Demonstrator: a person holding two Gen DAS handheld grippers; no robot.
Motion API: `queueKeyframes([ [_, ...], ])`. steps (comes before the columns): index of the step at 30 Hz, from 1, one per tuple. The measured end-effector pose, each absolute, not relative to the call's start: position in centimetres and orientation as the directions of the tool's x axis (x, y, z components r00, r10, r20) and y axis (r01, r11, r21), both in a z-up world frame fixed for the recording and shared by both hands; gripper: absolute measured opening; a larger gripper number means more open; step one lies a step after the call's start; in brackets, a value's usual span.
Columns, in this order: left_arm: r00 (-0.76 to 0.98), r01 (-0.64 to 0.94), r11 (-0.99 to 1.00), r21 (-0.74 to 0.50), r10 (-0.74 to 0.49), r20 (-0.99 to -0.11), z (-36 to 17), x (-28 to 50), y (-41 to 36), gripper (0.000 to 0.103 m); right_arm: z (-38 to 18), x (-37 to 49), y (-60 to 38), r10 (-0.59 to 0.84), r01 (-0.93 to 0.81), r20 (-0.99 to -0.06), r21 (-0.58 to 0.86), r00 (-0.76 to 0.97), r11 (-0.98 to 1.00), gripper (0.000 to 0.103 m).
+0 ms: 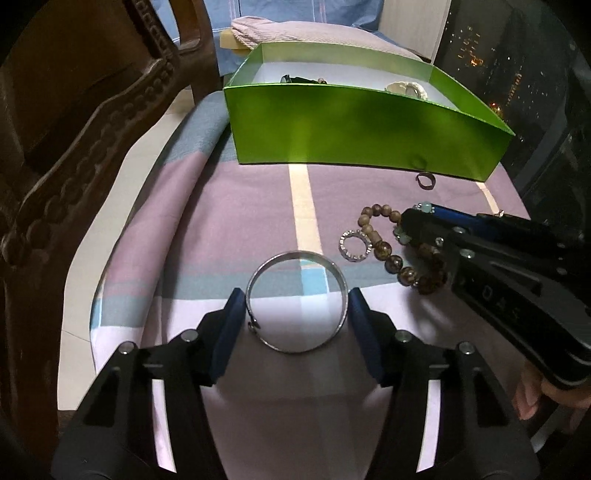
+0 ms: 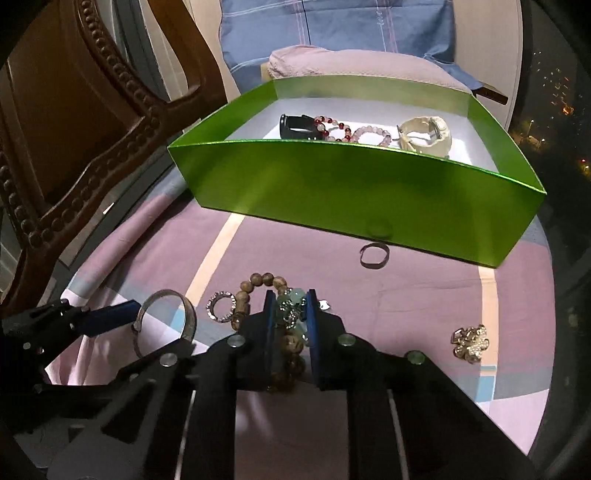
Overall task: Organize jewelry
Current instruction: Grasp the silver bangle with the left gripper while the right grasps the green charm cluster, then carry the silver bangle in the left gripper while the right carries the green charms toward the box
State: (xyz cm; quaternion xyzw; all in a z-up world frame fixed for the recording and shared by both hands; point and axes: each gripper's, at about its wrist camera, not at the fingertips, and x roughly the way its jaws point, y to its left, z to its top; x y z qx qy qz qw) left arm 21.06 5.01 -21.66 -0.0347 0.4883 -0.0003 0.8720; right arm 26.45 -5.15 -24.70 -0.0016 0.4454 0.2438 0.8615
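Left gripper (image 1: 297, 306) sat around the silver bangle (image 1: 297, 301), blue pads right at its two sides, looked like contact on both, bangle flat on the cloth near the front edge. Right gripper (image 2: 291, 314) was closed on a pale green bead and silver charm piece (image 2: 291, 308), which lay on top of the brown bead bracelet (image 2: 258, 282); whether the brown beads were also pinched, could not tell.

Small sparkly ring (image 1: 352, 245) lay just beside the brown beads, between them and the bangle. Dark plain ring (image 2: 374, 254) lay close under the front wall of the green box (image 2: 351, 192). Gold flower brooch (image 2: 470, 343) sat alone to the right, well apart from the rest.

Box was open-topped at the far end of the pink striped cloth (image 1: 258, 206); inside were a black band (image 2: 295, 127), pink and red bead bracelets (image 2: 347, 131) and a cream watch strap (image 2: 424, 134). Free cloth lay between box and loose pieces. Carved wooden chair (image 1: 74, 147) crowded the left edge; a dark window with city lights was on the right.

Blue pillow (image 2: 332, 29) behind carried a small word, looked like "love".
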Motion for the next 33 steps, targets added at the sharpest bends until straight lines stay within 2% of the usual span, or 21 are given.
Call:
queueKeyframes([
  [6, 0.600, -0.028, 0.996, -0.082, -0.049, -0.799, -18.4, 18.6, 5.5, 0.057, -21.8, 24.7, -7.1, 0.449, -0.408, -0.723, 0.250, 0.525, 0.878, 0.007],
  [18, 0.766, 0.015, 0.998, -0.066, -0.054, -0.640, -7.3, 8.6, 4.2, 0.057, -9.7, 11.7, -16.9, 0.496, -0.378, -0.536, 0.322, 0.683, 0.868, 0.007],
  [24, 0.800, 0.043, 0.997, -0.059, -0.070, -0.596, -3.8, 3.2, 2.6, 0.057, -7.4, 5.6, -19.1, 0.463, -0.353, -0.493, 0.303, 0.737, 0.885, 0.007],
  [33, 0.805, 0.053, 0.997, -0.059, -0.078, -0.588, -3.1, 0.2, 1.2, 0.057, -6.4, 2.2, -19.3, 0.447, -0.356, -0.475, 0.274, 0.758, 0.894, 0.007],
])
